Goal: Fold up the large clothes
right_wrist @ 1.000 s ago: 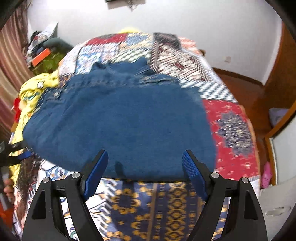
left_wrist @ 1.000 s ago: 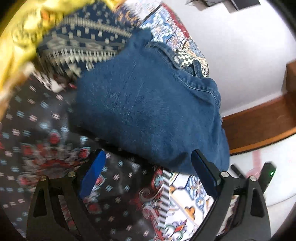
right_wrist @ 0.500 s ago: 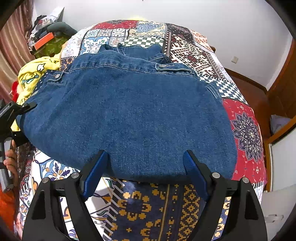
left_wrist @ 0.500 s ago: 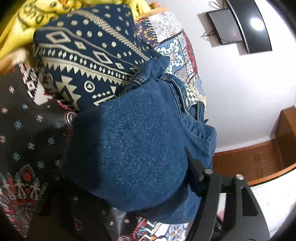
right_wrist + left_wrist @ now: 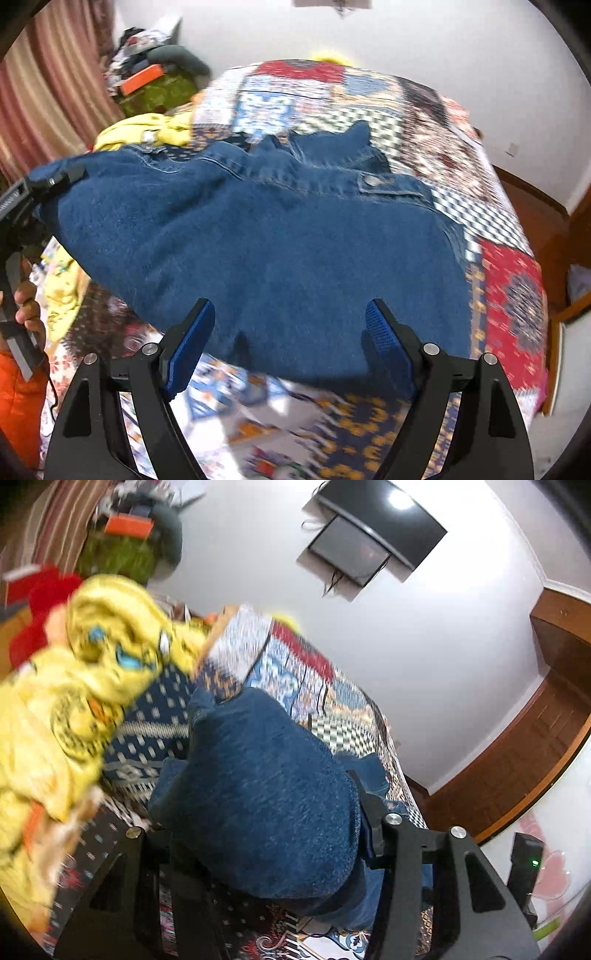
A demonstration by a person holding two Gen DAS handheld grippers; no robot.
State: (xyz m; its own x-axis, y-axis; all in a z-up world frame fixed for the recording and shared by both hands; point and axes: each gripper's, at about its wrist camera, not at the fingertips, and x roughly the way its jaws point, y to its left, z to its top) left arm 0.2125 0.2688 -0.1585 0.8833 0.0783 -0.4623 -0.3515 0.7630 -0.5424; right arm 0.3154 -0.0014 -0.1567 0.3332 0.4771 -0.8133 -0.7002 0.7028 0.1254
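A blue denim jacket lies across the patchwork bedspread, collar toward the far side. Its left edge is raised off the bed at the left gripper. In the left wrist view the denim bulges up between the fingers and covers the left gripper, hiding the pads; the jaws stand wide apart around the bunched cloth. My right gripper is open and empty, its blue pads over the jacket's near hem.
A yellow garment is heaped at the bed's left side, also in the right wrist view. A green bag with clutter stands by the striped curtain. A wall-mounted screen hangs behind the bed. Wooden furniture is at right.
The left gripper pushed under the jacket's left edge and lifted it, tilting its view up toward the wall. The right gripper stayed open at the near hem.
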